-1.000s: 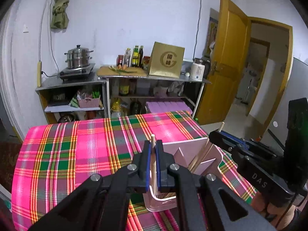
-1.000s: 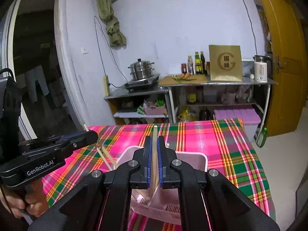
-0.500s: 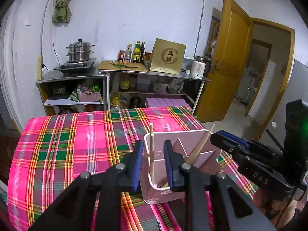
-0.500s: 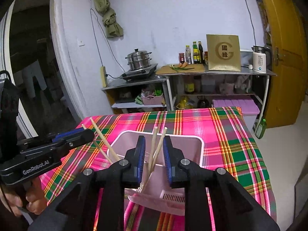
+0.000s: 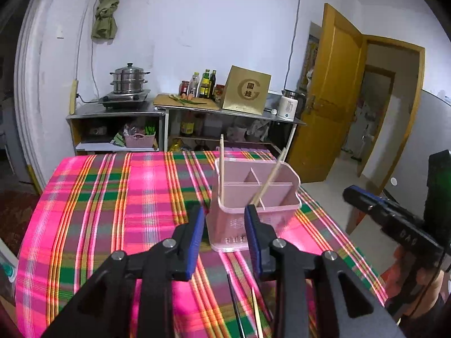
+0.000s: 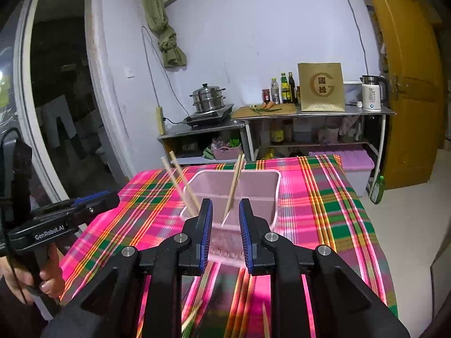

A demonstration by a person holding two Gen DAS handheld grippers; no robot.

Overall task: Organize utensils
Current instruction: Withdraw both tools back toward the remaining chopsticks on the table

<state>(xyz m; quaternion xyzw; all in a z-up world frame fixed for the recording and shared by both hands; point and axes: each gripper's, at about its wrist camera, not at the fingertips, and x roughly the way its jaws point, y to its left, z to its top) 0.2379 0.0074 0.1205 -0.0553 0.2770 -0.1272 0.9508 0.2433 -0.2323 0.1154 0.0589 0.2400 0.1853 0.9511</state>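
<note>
A pink divided utensil holder (image 5: 229, 226) (image 6: 269, 197) stands on the pink plaid tablecloth (image 5: 112, 211). Wooden chopsticks lean in it: one upright (image 5: 221, 169), one slanted (image 5: 269, 181); the right wrist view shows a pair at its left (image 6: 180, 181) and a pair in the middle (image 6: 235, 180). My left gripper (image 5: 224, 214) (image 6: 110, 195) sits a little short of the holder, its jaws opening with nothing between them. My right gripper (image 6: 225, 208) (image 5: 349, 193) is open and empty, also drawn back from the holder. Loose chopsticks (image 5: 256, 312) (image 6: 265, 321) lie on the cloth below the grippers.
Behind the table stand metal shelves (image 5: 118, 112) with a steamer pot (image 5: 128, 79), bottles (image 5: 204, 84), a gold box (image 5: 248, 90) and a white kettle (image 5: 288, 107). A yellow door (image 5: 324, 98) is open at right. A hand (image 6: 45, 281) holds the left gripper's handle.
Both grippers let go of the chopsticks they held over the holder, opened, and drew back from it. The chopsticks now lean inside the holder.
</note>
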